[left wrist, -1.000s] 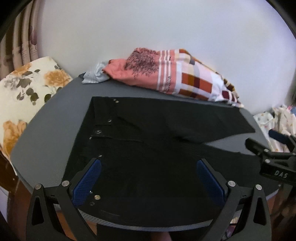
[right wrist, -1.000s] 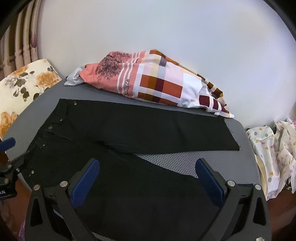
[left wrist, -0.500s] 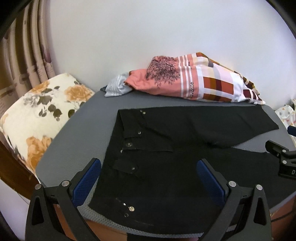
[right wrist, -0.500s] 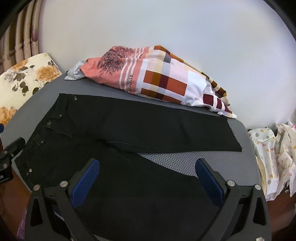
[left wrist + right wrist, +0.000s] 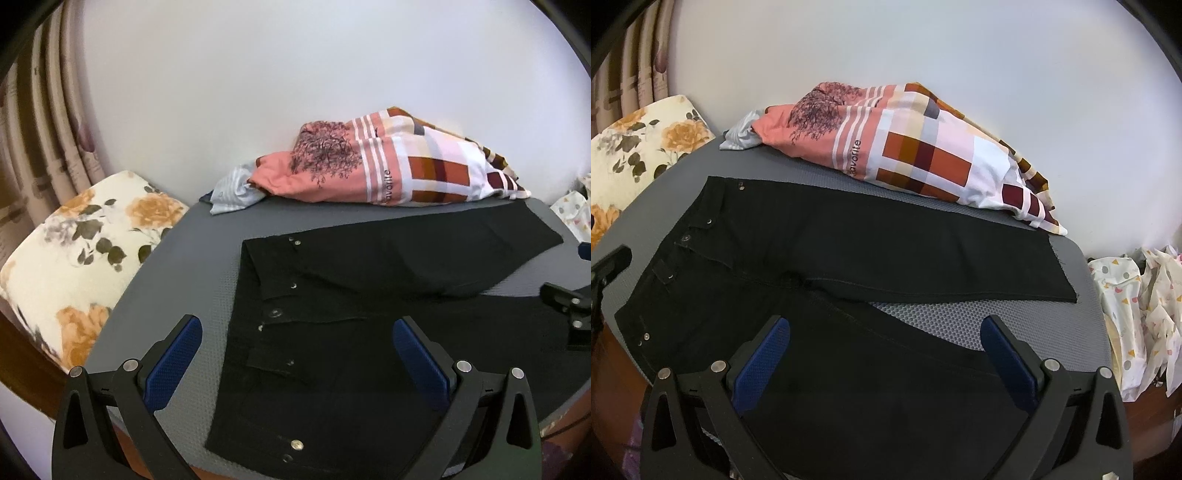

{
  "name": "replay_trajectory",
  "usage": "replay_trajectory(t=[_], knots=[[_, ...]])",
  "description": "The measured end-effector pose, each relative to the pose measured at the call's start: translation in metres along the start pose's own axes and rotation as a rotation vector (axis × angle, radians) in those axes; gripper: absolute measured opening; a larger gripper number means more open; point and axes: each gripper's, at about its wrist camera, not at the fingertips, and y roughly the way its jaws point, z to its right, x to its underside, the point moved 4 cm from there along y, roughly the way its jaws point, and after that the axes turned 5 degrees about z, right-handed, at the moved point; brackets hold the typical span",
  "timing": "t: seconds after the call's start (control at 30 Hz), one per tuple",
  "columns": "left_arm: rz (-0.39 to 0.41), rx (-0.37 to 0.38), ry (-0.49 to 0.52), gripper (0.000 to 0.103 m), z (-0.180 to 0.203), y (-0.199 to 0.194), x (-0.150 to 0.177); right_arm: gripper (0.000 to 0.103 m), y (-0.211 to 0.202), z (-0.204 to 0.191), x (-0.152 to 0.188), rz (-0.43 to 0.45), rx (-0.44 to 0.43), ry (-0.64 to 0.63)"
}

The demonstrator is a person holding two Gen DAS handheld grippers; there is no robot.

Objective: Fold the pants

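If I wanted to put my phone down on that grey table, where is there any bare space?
Two bare patches: the grey wedge between the two legs of the black pants, and the table's left end between the waistband and the floral cushion. The back edge is crowded by the patterned cloth pile.

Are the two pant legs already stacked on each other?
No: in the right wrist view the pants lie spread, bare mat showing between the legs.

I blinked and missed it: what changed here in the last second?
The left gripper pulled back and swung left, bringing the floral cushion more into view. The right gripper barely shifted. Both stayed open, empty. The black pants and patterned bedding lay unchanged.
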Motion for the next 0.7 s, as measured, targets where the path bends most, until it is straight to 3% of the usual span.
replay_trajectory(t=[0.23,0.4,0.5,0.57,0.7], knots=[[-0.053,0.023,0.001,0.102,-0.053,0.058,-0.015,0.102,0.009,0.006,0.003,-0.004,-0.051,0.043],[-0.09,0.103,-0.059,0.099,-0.103,0.119,-0.031,0.102,0.018,0.007,0.004,-0.014,-0.047,0.036],[-0.137,0.224,-0.106,0.081,-0.12,0.161,-0.04,0.102,0.029,0.004,0.006,-0.04,-0.041,0.027],[-0.184,0.261,-0.116,0.062,-0.124,0.188,-0.043,0.102,0.035,0.003,0.007,-0.055,-0.038,0.021],[-0.236,0.315,-0.135,0.059,-0.126,0.238,-0.046,0.102,0.047,-0.002,0.008,-0.079,-0.031,0.004]])
